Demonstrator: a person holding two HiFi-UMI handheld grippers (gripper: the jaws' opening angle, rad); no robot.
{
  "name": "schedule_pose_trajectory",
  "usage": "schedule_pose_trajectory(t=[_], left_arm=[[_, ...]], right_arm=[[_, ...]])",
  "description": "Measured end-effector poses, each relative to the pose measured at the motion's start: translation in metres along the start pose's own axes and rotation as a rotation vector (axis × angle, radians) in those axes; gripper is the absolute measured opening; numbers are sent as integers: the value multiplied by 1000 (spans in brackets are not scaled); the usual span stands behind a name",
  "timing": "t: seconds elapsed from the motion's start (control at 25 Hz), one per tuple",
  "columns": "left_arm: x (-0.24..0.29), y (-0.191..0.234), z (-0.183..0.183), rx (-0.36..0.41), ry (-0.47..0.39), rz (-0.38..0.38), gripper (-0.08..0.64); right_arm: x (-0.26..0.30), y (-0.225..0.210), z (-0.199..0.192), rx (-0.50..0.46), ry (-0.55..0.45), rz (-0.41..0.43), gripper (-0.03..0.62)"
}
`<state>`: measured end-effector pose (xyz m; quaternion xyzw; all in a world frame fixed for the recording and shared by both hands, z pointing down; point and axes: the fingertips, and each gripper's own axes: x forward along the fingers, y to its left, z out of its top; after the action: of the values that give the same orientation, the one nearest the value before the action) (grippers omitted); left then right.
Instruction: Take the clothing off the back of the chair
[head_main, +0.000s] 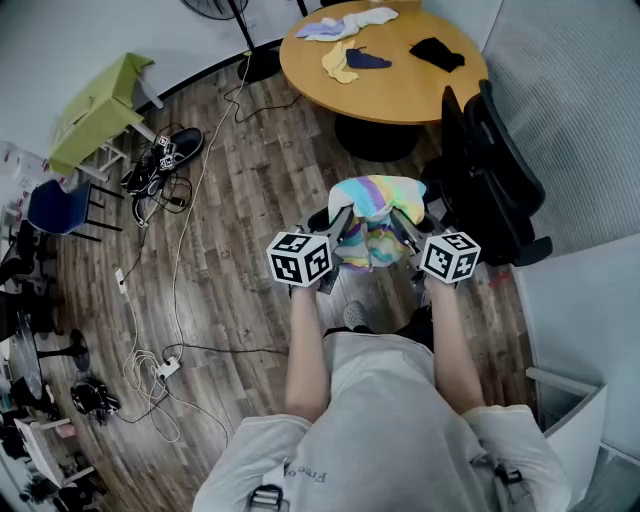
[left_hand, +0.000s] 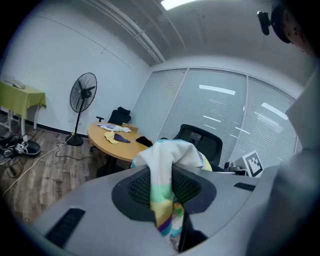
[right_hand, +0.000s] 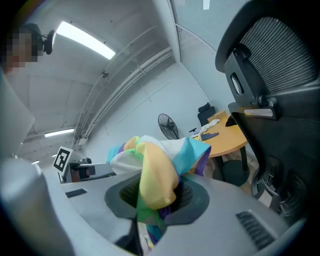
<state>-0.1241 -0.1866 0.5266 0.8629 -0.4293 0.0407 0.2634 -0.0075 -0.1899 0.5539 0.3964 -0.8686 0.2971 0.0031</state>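
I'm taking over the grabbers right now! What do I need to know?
Left gripper: shut on the rainbow-striped garment.
Right gripper: shut on the same garment.
Garment: bunched between both grippers, beside the black office chair, seemingly clear of it.
Done: clothing looks off the chair back.
Left: probably set it down, perhaps on the round table.

The clothing (head_main: 375, 215) is a pastel rainbow-striped thing in white, yellow, mint, teal and purple, all bunched into a wad. It's off the chair (head_main: 490, 170), up in the air just beside it, pinched at 2 spots: the left gripper (head_main: 343, 228) clamps 1 fold and the right gripper (head_main: 405, 230) clamps another. The chair's black with a mesh back, standing upright.
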Motion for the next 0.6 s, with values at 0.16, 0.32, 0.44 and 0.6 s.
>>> schedule_pose_trajectory(t=[0.16,0.32,0.44,0.6], left_arm=[[1,0,4,11,-1,-9,100],[-1,1,4,8,-8,-16,100],[-3,3,5,12,-9,-14,100],[-4,6,7,16,-16,-9,100]], right_arm=[[-2,-1,0,-7,-2,-10,98],[0,1,5,-22,-7,-15,98],[3,3,7,-34,-7,-17,98],[7,4,9,-38,-6,-13,98]])
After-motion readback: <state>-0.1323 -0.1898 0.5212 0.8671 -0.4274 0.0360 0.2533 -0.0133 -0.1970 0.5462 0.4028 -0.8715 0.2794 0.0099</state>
